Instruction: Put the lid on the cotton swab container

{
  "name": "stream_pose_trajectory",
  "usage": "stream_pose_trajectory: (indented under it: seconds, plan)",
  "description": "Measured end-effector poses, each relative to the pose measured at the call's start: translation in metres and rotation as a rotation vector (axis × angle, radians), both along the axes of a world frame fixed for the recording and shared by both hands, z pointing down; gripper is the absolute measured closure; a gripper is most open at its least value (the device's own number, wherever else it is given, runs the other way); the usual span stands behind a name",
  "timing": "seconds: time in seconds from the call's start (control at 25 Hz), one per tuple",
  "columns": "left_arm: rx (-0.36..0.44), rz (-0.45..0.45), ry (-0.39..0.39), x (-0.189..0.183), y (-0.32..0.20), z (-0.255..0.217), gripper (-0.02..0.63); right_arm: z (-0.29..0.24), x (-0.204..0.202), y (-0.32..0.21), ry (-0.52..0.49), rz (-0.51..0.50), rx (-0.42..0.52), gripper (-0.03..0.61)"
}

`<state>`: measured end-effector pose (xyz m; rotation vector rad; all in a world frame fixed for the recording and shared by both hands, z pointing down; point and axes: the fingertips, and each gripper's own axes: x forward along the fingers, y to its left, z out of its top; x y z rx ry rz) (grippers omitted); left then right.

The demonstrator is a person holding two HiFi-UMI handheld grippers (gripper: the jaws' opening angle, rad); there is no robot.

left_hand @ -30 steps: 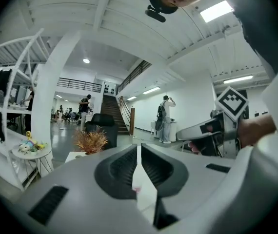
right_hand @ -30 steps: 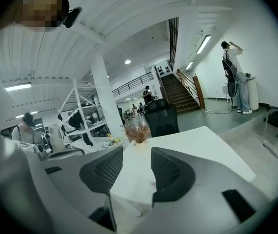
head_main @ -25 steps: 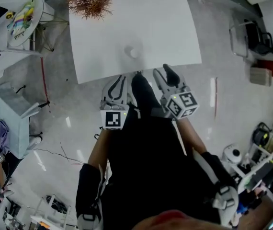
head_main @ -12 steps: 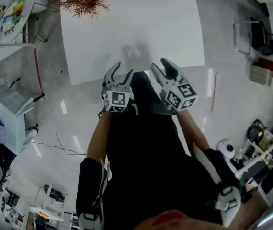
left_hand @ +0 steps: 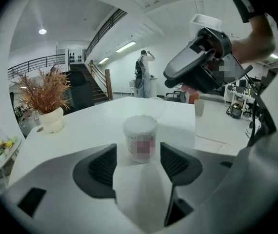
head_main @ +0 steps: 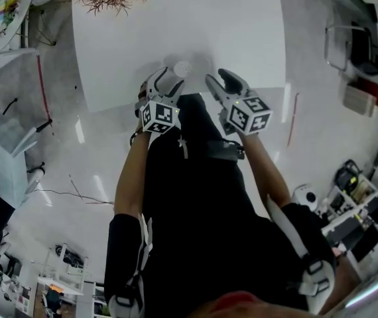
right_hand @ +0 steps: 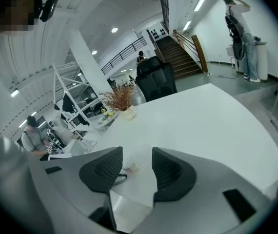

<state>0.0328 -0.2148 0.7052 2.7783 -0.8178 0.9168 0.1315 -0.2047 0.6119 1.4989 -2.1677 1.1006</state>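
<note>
Left hand-held gripper (head_main: 165,80): jaws have just been opening, cotton swab container (left_hand: 140,128) untouched between them, near the worktop (head_main: 242,18) front edge. Right hand-held gripper (head_main: 218,77): jaws apart.

Head view overhead; gripper views low; table (head_main: 176,32) shared.

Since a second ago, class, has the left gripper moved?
Yes: the left gripper advanced past the table edge toward the container; its jaws just opened, nothing between them.

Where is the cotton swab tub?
The tub stands on the white table near its front edge, just ahead of the left hand-held gripper, in the head view.
</note>
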Motion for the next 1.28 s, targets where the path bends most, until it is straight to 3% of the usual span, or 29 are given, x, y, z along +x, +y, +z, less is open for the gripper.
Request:
stream_pose_trajectory:
  seconds: [0.6,0.96,1.28]
  plan:
    - [0.032,0.074,-0.020,0.026,-0.009,0.005,0.369,0.047,-0.001,-0.011,-0.055,0.022,-0.136,0.413]
    - [0.012,0.076,0.007,0.027,-0.009,0.006,0.374,0.035,-0.016,-0.014,-0.098,-0.038,-0.085,0.414]
    - [0.008,0.098,0.027,0.027,-0.009,0.006,0.379,0.024,-0.046,-0.009,-0.091,-0.198,-0.052,0.414]
